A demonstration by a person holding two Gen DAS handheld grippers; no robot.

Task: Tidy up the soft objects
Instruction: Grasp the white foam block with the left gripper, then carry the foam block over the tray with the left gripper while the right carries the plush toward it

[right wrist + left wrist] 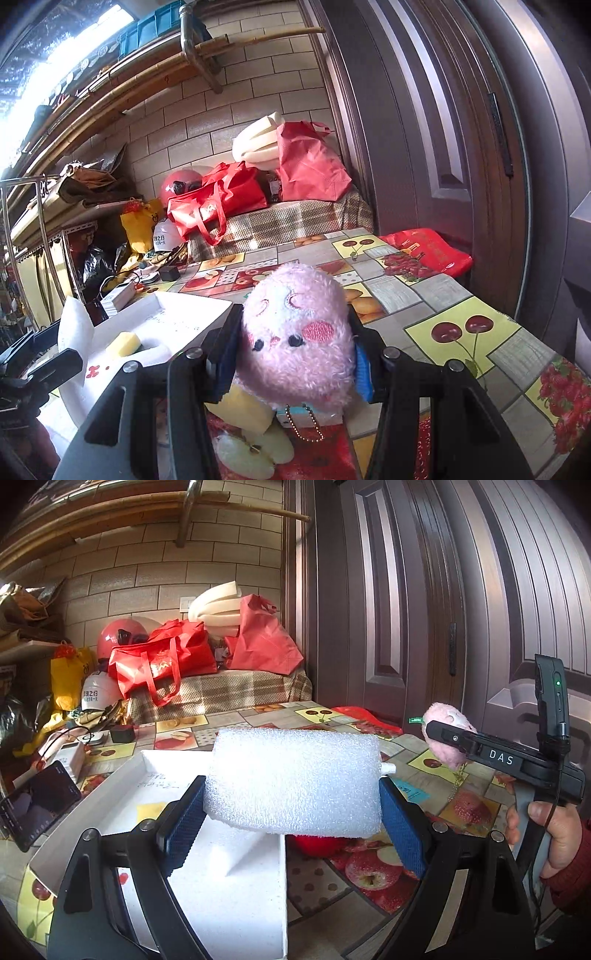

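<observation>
My left gripper [291, 805] is shut on a white foam block [293, 781] and holds it above the right edge of a white tray [85, 801]. My right gripper [291, 354] is shut on a pink plush toy [295, 332] with a ball chain, held above the fruit-pattern tablecloth [461, 295]. That gripper and the pink toy [445, 734] also show at the right of the left wrist view. A yellow sponge [123, 343] lies in the white tray [184, 314]. A red soft object [319, 843] lies on the table under the foam block, mostly hidden.
A phone [35, 805] leans at the tray's left. A black charger [122, 734] and white boxes sit at the table's far left. Red bags [166, 661] and foam rolls [218, 605] pile on a checked bench behind. A brown door [424, 609] stands at right.
</observation>
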